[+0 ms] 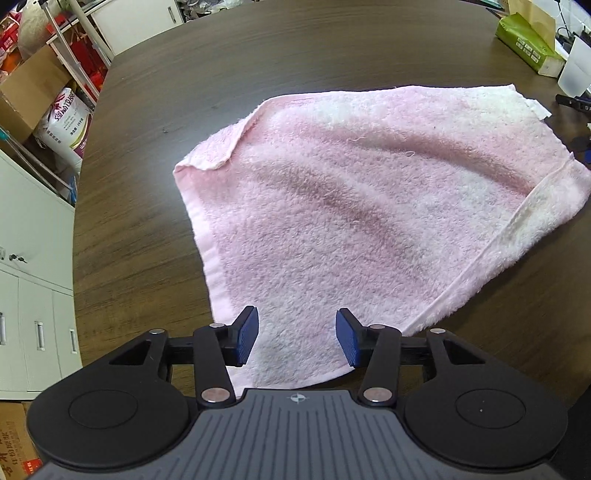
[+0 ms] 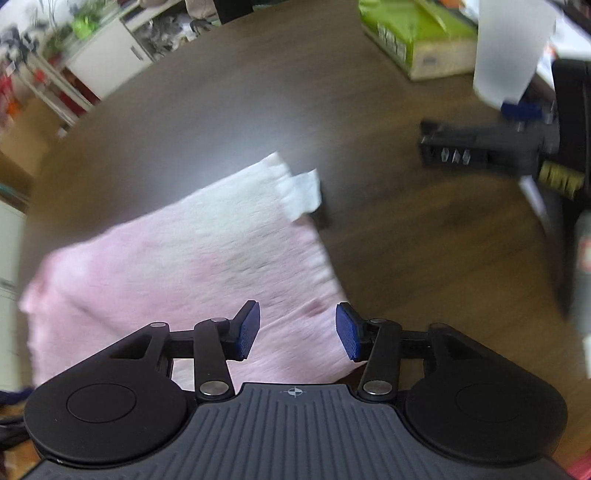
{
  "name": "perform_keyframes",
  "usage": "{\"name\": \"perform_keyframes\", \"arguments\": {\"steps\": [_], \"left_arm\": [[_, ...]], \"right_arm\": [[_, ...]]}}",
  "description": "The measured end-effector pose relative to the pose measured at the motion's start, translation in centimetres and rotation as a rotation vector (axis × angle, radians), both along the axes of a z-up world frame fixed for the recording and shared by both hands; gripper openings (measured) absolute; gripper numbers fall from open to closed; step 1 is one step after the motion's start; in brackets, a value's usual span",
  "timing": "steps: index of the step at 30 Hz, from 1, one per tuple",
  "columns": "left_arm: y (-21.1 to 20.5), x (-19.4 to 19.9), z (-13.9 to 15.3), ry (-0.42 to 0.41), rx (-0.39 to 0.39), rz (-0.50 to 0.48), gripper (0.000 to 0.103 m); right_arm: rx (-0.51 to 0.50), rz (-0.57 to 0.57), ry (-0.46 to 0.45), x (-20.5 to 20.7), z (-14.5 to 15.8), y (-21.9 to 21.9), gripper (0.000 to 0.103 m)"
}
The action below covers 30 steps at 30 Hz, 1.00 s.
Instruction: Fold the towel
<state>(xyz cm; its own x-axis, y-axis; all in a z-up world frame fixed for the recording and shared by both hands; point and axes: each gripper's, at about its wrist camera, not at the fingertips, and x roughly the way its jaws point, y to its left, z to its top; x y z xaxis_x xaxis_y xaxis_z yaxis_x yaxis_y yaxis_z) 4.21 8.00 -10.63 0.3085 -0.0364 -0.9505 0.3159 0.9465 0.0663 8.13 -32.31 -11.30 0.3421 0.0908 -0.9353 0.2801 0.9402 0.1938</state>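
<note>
Towel [image 1: 362, 206] lies ahead of both hand-held grippers, left [image 1: 295, 341] and right [image 2: 297, 331], each released; partly folded apparently, further folds remain.

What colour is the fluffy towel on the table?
The towel is pale pink, fading to white at the far end. The left wrist view shows it best.

We see the right wrist view smeared by motion, towel [image 2: 192, 266] edges soft, its near end hidden behind our gripper body, green box [image 2: 413, 33] cut off at top.
</note>
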Motion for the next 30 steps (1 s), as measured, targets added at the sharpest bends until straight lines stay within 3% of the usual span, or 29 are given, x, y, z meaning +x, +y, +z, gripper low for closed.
{"name": "perform_keyframes", "arguments": {"steps": [3,5,13,15,17,26,30], "left_arm": [[-0.1,0.1,-0.3,0.012,0.007,0.012,0.057],[0.0,0.2,-0.5,0.02,0.007,0.017,0.057],[0.7,0.4,-0.9,0.035,-0.001,0.047,0.057],[0.8,0.5,-1.0,0.036,-0.002,0.051,0.058],[0.9,0.5,-1.3,0.042,0.004,0.055,0.058],[1.6,-0.3,-1.6,0.08,0.006,0.058,0.058],[1.6,-0.5,-1.4,0.074,0.016,0.056,0.058]], "right_arm": [[0.057,-0.061,0.003,0.6,-0.3,-0.6,0.042],[0.066,-0.085,0.038,0.9,-0.6,-0.6,0.029],[0.018,-0.079,0.095,1.1,-1.5,0.4,0.026],[-0.005,-0.071,0.089,1.2,-1.5,0.6,0.009],[-0.017,-0.053,0.078,1.0,-1.4,0.9,0.001],[0.035,0.015,0.011,-2.6,2.0,0.3,0.002],[0.019,-0.014,-0.027,-1.3,2.3,-0.8,0.012]]}}
